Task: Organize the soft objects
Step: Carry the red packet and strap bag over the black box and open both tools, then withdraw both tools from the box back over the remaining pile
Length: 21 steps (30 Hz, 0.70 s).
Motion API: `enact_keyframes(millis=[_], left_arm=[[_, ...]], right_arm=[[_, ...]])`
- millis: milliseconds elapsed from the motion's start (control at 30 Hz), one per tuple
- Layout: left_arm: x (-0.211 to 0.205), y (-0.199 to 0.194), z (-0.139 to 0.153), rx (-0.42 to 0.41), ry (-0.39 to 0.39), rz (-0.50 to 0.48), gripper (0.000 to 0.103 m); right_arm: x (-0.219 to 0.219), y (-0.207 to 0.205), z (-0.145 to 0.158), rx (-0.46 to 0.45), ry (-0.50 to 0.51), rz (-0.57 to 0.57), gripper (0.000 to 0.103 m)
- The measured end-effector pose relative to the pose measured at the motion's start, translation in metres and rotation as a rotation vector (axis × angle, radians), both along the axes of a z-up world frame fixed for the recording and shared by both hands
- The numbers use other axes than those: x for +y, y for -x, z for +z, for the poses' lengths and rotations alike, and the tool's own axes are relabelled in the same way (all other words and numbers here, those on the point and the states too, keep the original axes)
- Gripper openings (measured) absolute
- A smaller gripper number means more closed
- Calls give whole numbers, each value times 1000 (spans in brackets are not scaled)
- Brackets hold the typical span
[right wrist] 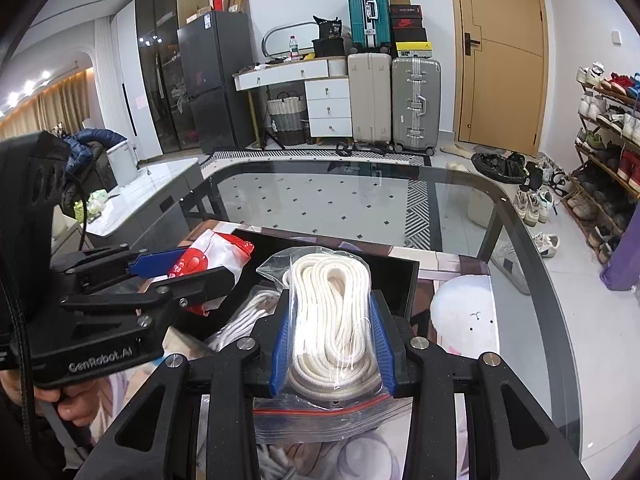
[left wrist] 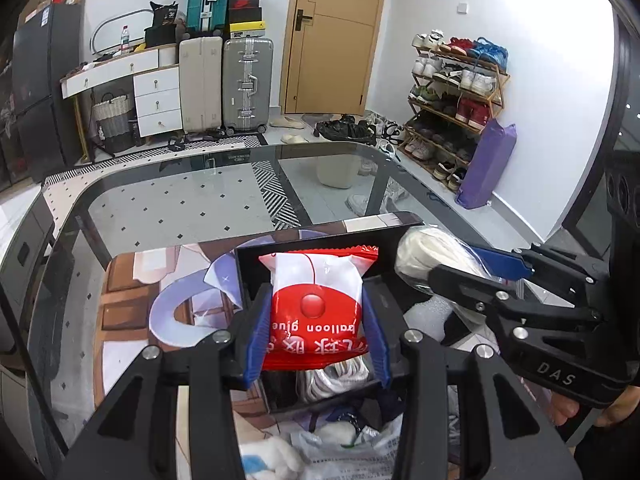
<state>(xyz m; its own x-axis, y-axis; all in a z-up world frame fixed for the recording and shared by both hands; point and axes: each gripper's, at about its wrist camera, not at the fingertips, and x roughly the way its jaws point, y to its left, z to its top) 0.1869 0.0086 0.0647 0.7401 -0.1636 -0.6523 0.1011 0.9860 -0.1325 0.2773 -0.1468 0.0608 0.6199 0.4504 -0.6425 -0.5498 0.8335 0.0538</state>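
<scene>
The left hand-held gripper is clenched on a red-and-white packet printed "balloon glue"; its blue pads press both sides of the packet. The packet hangs above a black box that stands on a printed mat on the glass bench.

The right hand-held gripper is clenched on a clear zip bag of coiled white rope, its pads on either side of the coil. This bag is held above the same black box, just beside the packet. More white rope lies inside the box. Further bagged items lie on the mat near the box.
</scene>
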Motion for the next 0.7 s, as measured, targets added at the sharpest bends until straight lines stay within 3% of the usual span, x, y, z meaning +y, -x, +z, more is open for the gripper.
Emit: enact_keyframes(millis=[333,433,533,633,667,700], left_arm=[[-3,-16,-11,26,-21,-9,42],[-4,-18,-14,39,-31,-14,42],[-5,-16,-13,32,-28,-28,42],[-7,-13,-13,36,-33,-38,46],[-7,-11,-12,36,-32,-39,49],[-6,-8,-11,35,-25,-40,60]], right_arm=[[12,-23,-14,4,48,-4,36],[12,-22,-15,-3,52,5,41],[4,-17,-11,-36,43,3,54],[-10,-6,-6,-50,36,-18,56],[-15,-4,-5,-49,28,-24,65],[-20,-1,-4,-47,19,-27,72]])
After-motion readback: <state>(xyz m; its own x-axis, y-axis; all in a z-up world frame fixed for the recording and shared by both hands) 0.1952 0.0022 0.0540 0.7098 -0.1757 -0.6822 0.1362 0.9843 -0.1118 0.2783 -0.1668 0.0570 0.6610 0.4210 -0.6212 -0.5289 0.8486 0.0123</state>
